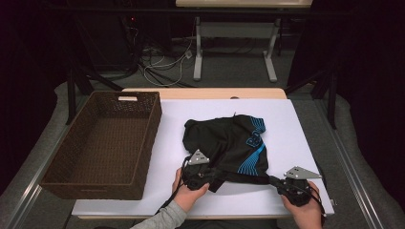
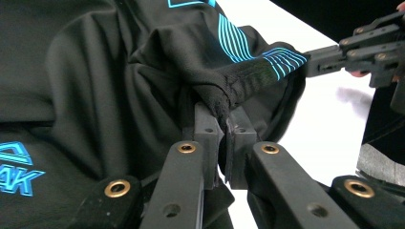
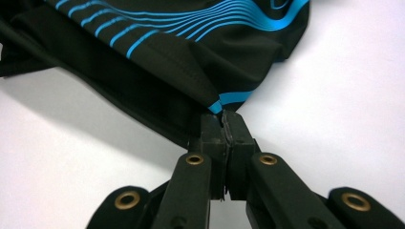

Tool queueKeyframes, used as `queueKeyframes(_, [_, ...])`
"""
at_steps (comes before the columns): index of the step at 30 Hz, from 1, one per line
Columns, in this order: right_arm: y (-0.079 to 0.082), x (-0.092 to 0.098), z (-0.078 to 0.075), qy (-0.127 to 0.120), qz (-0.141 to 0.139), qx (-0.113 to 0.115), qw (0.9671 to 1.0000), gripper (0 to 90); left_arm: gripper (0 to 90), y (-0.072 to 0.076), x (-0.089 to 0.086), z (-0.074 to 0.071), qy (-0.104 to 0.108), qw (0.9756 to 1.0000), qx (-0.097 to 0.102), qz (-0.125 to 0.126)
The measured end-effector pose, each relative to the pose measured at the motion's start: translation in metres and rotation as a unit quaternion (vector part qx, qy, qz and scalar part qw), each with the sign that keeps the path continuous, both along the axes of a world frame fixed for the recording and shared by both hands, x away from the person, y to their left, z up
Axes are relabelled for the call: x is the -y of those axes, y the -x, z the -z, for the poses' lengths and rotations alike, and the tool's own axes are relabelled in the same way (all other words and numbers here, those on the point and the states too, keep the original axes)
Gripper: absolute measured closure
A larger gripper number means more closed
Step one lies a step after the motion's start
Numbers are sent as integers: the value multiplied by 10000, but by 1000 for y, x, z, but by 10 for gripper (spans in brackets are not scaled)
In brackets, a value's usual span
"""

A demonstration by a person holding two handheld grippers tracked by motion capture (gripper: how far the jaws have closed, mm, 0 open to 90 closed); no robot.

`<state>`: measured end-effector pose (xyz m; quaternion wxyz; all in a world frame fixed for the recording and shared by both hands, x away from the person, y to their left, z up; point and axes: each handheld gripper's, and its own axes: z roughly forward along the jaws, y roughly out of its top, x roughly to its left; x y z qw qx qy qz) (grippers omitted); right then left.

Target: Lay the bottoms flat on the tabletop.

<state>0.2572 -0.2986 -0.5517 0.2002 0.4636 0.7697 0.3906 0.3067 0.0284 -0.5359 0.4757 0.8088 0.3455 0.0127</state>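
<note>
A black garment (image 1: 229, 143) with blue stripes lies crumpled on the white table top (image 1: 167, 191). My left gripper (image 1: 210, 175) holds its near edge, jaws shut on a bunched fold of the black fabric (image 2: 224, 98). My right gripper (image 1: 277, 182) sits at the near right, jaws shut on a corner of the garment (image 3: 217, 106) where a blue stripe ends. A taut strip of fabric (image 1: 248, 177) runs between the two grippers. The right gripper (image 2: 310, 59) also shows in the left gripper view, pinching the striped hem.
A brown woven basket (image 1: 143, 157), with nothing inside, stands on the left of the table. The white surface ends at a wooden edge (image 1: 205, 92) at the back. Beyond are a table's legs (image 1: 197, 52) and cables (image 1: 162, 67) on the floor.
</note>
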Motion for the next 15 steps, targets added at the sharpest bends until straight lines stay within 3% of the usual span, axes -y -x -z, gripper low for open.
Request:
queueKeyframes(2, [4, 2, -4, 27, 46, 34, 10000, 892, 867, 3, 2, 1, -24, 10000, 0, 62])
queueKeyframes(9, [21, 9, -19, 498, 192, 457, 9975, 893, 867, 15, 14, 4, -14, 9995, -62, 317])
queueKeyframes(15, [29, 21, -28, 414, 457, 627, 9961, 893, 867, 25, 26, 7, -33, 9983, -69, 585])
